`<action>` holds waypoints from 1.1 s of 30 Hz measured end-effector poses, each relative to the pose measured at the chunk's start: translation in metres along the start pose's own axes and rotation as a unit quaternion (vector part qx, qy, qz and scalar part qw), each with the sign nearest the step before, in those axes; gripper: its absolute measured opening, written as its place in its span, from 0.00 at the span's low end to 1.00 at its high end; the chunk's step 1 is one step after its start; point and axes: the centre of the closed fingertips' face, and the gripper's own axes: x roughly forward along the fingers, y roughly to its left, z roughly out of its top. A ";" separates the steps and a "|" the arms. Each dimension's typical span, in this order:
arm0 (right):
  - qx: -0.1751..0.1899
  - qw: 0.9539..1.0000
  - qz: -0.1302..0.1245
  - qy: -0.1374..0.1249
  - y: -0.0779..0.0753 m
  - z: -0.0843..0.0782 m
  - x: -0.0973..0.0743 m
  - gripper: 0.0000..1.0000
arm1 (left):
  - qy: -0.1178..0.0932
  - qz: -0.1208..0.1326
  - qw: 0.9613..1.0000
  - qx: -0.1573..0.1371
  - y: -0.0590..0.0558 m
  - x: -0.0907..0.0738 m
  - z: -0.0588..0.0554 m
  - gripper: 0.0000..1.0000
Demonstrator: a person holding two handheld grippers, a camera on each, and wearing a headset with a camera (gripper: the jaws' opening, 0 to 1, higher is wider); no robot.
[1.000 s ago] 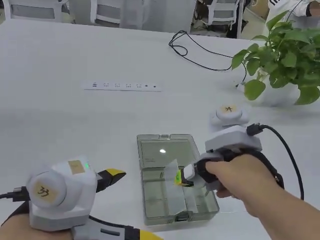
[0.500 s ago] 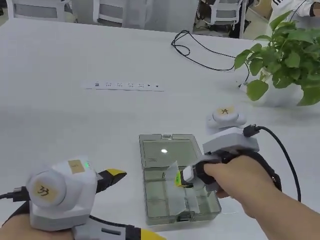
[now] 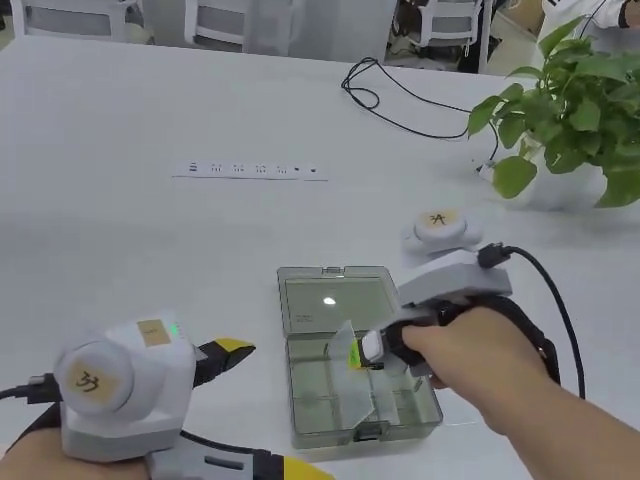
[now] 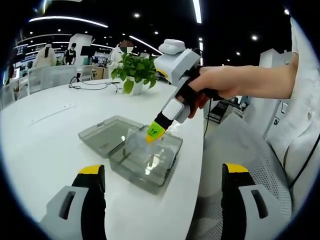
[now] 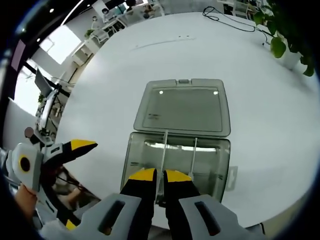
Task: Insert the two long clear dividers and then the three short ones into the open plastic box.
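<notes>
The fingers [image 5: 144, 176] of the right gripper [image 3: 360, 352] are pinching nearly closed on the near edge of a long clear divider [image 5: 163, 150]. It is running away from them, near to far, across the base of the open plastic box [image 3: 292, 395]. Over the last second this gripper has been edging slightly left and farther in over the base, taking the sheet with it, and the sheet is now leaning down into the box rather than hanging clear above it. Just to the right, a second divider [image 5: 193, 155] is already standing in the base, parallel to the held one. That suggests the long pair is almost done and the three short ones are still waiting. The plastic is so transparent that it may or may not be sitting in its slots yet, so letting go now looks premature. The lid [image 3: 330, 295] is lying flat on the far side of the base, and the box itself is not shifting on the tabletop [image 3: 150, 250]. The left gripper [image 4: 164, 172] is idling near and to the left with its fingers [image 4: 92, 172] spread wide, gripping nothing, well apart from the box. Farther off, a power strip [image 3: 245, 170] is lying to the far left and a potted plant [image 3: 575, 110] is standing at the far right.
</notes>
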 end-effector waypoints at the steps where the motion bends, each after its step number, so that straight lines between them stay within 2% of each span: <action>1: -0.003 1.000 -0.001 -0.001 0.000 0.000 0.001 0.07 | 0.000 0.000 1.000 0.000 0.000 0.000 0.000 0.99; 8: -0.020 1.000 -0.009 -0.002 0.000 -0.001 0.001 0.07 | -0.001 -0.001 1.000 -0.001 0.000 0.001 0.001 0.99; 16: -0.066 0.997 -0.030 -0.003 0.005 -0.001 0.002 0.07 | 0.000 -0.002 1.000 -0.001 -0.002 0.001 0.000 0.99; 19: -0.065 0.997 -0.029 -0.003 0.004 -0.001 0.002 0.07 | 0.001 -0.002 1.000 -0.001 -0.002 0.001 0.000 0.99; 25: -0.087 0.996 -0.037 -0.002 0.005 -0.002 0.004 0.07 | 0.003 -0.002 1.000 -0.001 -0.002 0.002 -0.001 0.99; 29: -0.094 0.995 -0.036 -0.002 0.007 -0.002 0.005 0.07 | 0.005 -0.002 1.000 -0.001 -0.002 0.002 -0.002 0.99; 33: -0.083 0.996 -0.019 -0.005 0.008 -0.001 0.006 0.07 | 0.008 -0.001 1.000 0.002 -0.001 0.002 -0.004 1.00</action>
